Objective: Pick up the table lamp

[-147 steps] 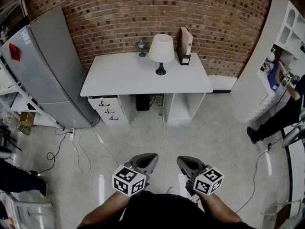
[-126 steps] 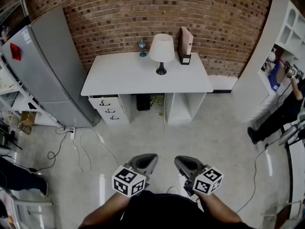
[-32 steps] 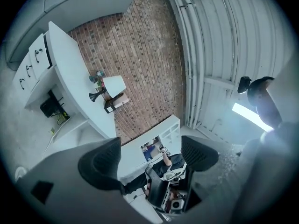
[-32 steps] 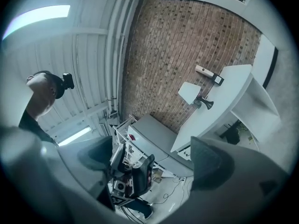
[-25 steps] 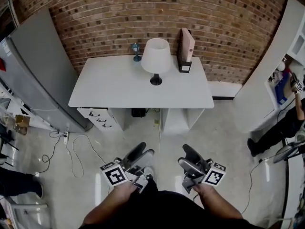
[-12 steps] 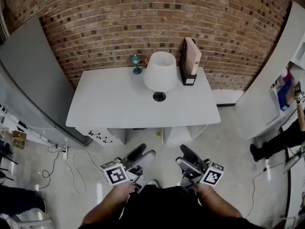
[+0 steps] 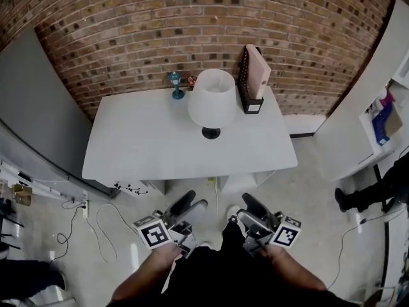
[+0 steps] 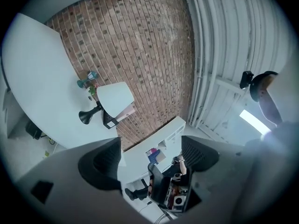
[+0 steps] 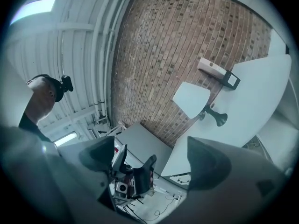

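Observation:
The table lamp (image 7: 211, 101) has a white shade on a black stem and foot. It stands upright toward the back of the white table (image 7: 147, 146). Both grippers are held low, in front of the table's near edge and well short of the lamp. My left gripper (image 7: 189, 205) is open with nothing between its jaws, and so is my right gripper (image 7: 246, 209). The left gripper view shows the lamp (image 8: 113, 97) far off beyond the open left gripper (image 8: 149, 160). In the right gripper view the lamp (image 9: 192, 98) is just as distant past the right gripper (image 9: 154, 157).
A pink file box in a black holder (image 7: 256, 73) stands right of the lamp, and a small blue figurine (image 7: 174, 84) to its left by the brick wall. A grey refrigerator (image 7: 32, 107) flanks the table's left, white shelving (image 7: 377, 101) its right. Cables (image 7: 96, 219) lie on the floor.
The table and lamp have drawn nearer and sit lower and larger in the head view. Both grippers stay low in the frame, jaws still apart.

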Available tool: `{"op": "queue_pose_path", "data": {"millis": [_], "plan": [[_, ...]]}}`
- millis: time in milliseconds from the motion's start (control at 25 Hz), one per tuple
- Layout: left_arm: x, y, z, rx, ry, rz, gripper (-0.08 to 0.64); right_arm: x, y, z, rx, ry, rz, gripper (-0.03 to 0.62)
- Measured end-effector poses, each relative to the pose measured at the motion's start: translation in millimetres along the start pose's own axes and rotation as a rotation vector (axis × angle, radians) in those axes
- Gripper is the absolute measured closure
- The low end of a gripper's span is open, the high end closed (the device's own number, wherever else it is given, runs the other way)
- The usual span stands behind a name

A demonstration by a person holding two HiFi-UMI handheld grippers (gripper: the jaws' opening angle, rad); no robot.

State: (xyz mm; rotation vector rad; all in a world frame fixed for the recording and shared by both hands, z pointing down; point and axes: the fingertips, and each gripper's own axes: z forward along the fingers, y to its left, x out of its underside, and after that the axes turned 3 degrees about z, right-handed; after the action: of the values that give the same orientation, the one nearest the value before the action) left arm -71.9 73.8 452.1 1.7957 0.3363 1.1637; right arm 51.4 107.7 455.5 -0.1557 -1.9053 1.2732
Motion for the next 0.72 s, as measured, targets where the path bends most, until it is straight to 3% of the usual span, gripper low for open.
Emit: {"op": "queue_pose_path", "data": {"millis": [320, 720], "plan": [[-25, 29, 37, -0.019, -0.028, 0.018, 0.155, -41, -38, 34, -0.041, -0.003, 0.01, 0.107], [-87, 51, 125, -0.026, -0.119, 0.063, 0.155, -132, -84, 92, -0.106, 0.05, 0.02, 0.11]]}}
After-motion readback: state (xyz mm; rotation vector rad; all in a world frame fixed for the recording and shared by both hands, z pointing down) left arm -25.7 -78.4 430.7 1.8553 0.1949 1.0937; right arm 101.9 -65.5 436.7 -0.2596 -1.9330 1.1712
